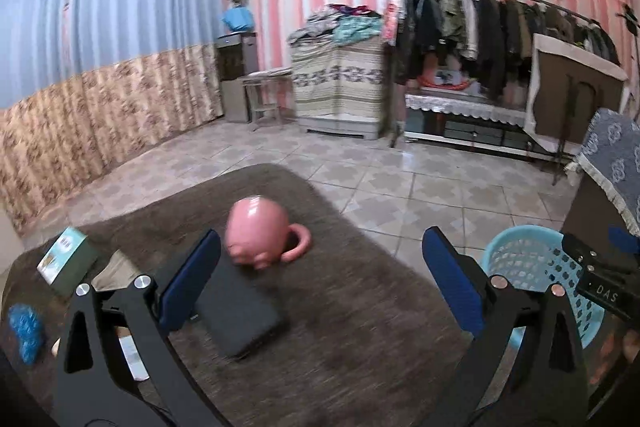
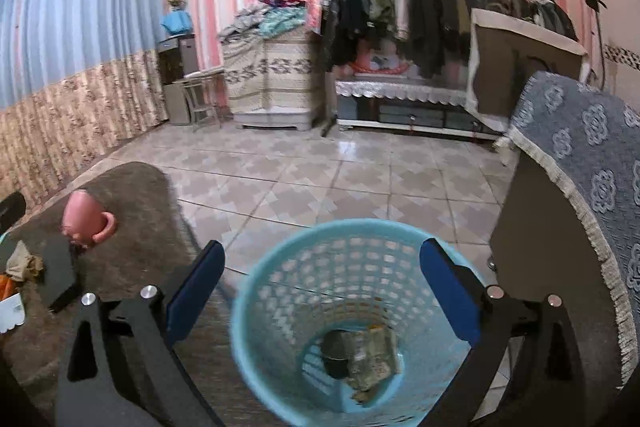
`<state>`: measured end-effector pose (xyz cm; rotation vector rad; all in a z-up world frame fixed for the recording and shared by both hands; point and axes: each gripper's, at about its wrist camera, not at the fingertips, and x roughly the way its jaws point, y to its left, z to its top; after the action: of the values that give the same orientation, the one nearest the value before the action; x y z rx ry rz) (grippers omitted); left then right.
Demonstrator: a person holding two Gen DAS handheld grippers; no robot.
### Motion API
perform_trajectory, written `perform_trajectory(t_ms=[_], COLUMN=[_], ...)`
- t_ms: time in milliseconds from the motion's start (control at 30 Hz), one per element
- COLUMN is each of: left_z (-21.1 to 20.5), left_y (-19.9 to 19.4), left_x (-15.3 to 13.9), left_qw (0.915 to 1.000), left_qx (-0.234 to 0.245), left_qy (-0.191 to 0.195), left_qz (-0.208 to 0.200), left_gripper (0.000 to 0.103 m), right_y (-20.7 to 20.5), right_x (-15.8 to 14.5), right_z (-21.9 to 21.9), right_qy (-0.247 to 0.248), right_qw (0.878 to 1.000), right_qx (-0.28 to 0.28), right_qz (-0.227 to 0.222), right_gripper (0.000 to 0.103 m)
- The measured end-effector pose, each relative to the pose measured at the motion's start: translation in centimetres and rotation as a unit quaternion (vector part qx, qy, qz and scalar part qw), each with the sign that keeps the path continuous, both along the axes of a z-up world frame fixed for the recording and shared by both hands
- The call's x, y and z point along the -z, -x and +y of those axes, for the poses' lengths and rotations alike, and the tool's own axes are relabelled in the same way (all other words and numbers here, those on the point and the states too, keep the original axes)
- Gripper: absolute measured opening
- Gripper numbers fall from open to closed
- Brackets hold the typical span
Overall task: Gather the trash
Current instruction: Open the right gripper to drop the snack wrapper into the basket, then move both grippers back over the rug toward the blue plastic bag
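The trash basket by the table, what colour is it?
Light blue, with a perforated lattice wall; the basket shows best in the right wrist view.

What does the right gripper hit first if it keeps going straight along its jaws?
Most likely the blue basket: the right gripper, jaws open and empty, points into its mouth. Going on, it would probably meet the crumpled trash at the bottom, though depth is unclear.

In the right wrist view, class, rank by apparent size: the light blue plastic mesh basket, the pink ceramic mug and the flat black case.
1. Light blue plastic mesh basket, largest, though nearest the camera.
2. Flat black case.
3. Pink ceramic mug, only slightly smaller, so that ranking is unsure.
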<state>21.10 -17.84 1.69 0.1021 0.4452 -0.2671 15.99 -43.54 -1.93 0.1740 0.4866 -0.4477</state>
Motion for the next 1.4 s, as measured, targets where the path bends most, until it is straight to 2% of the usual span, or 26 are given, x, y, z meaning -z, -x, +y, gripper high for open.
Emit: perform_trajectory(t_ms=[200, 400, 633, 1033, 1400], left_z=[6.3, 12.0, 19.0, 26.2, 30.8], left_y=[1.1, 2.4, 3.4, 4.5, 4.2], left_x=[0.2, 0.8, 1.7, 4.7, 9.0], left_qw=[0.9992, 0.9969, 0.9913, 0.9788, 0.9677], left_qx=[-0.039, -0.077, -0.130, -0.199, -0.234], left_qy=[0.003, -0.010, -0.006, -0.017, -0.022], left_qz=[0.011, 0.012, 0.019, 0.047, 0.092], left_gripper=[0.097, 0.097, 0.097, 0.097, 0.097], right_y=[-1.5, -2.4, -2.8, -4.4, -6.1], right_x=[0.0, 0.0, 0.0, 1.8, 3.9], right_z=[5.4, 9.9, 13.7, 18.8, 21.7], right_qy=[0.015, 0.021, 0.009, -0.018, -0.007], right_qw=[0.998, 0.993, 0.989, 0.975, 0.967], right_qx=[-0.061, -0.112, -0.148, -0.220, -0.250], right_qz=[0.005, 0.009, 0.005, 0.012, 0.044], right_gripper=[0.096, 0.096, 0.096, 0.099, 0.099])
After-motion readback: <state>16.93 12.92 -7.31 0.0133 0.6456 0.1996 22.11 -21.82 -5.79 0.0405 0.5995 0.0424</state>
